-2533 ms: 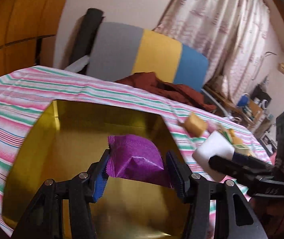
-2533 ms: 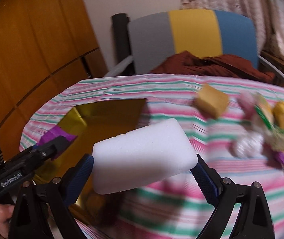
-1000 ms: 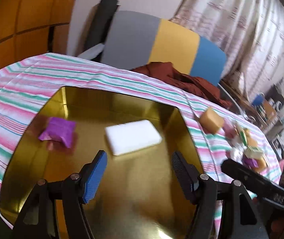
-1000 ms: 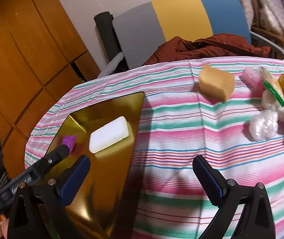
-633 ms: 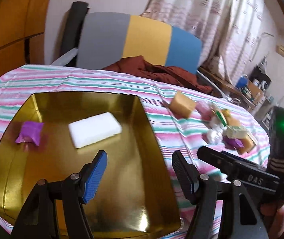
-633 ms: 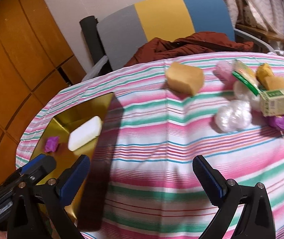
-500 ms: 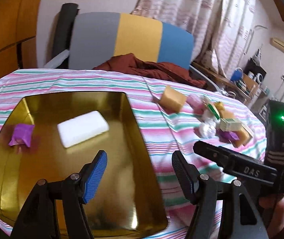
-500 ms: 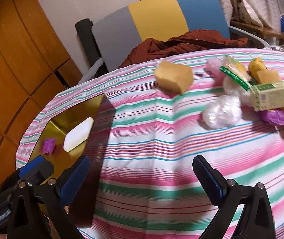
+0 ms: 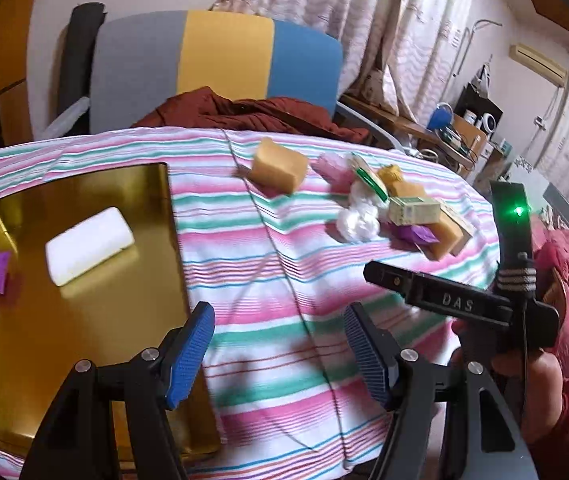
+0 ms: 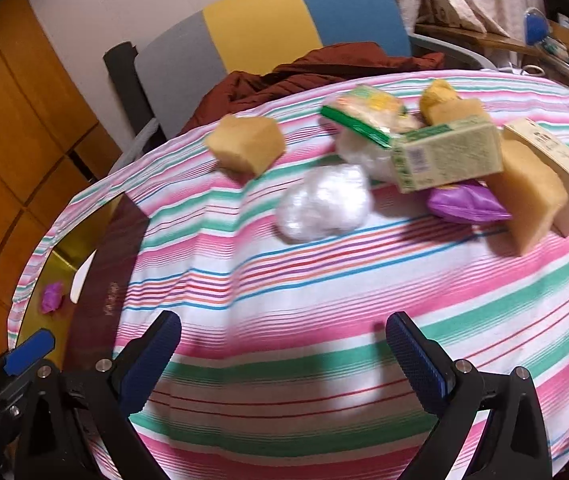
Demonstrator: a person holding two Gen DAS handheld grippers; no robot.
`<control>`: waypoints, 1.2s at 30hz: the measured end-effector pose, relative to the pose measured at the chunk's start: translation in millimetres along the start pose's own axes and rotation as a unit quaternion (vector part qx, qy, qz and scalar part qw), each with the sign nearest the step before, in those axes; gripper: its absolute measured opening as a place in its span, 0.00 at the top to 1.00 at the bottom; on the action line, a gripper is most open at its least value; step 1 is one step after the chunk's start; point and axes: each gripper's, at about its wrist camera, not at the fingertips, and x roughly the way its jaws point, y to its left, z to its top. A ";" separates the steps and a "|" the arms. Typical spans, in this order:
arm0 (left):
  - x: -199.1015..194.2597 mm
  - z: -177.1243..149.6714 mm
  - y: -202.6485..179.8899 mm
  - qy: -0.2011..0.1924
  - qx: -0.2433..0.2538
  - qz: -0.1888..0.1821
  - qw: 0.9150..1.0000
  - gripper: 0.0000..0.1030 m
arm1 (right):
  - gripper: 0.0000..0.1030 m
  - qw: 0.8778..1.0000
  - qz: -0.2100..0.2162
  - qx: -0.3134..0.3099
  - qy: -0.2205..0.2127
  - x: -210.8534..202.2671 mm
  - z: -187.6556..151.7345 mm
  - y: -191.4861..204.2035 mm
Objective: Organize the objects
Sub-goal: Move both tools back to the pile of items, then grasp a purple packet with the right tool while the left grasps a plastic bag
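Gold tray [image 9: 84, 320] holds two items. Both tongs [image 9: 278, 354] [image 10: 284, 360] gape empty; we head for the white bundle [image 10: 324, 202] next.

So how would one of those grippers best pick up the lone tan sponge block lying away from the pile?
Probably across the tan sponge block's two flat side faces, coming down from above. It lies apart from the pile, with clear striped cloth around it for both fingers.

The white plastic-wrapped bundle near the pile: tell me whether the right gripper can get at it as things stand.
Probably yes. The right gripper is open and empty, and only bare striped tablecloth lies between it and the white plastic-wrapped bundle, whose near side is free.
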 end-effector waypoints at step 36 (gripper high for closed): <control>62.3 14.2 -50.7 0.068 0.032 -0.028 0.997 0.34 | 0.48 0.993 -0.072 0.054 -0.077 21.5 57.3 -100.5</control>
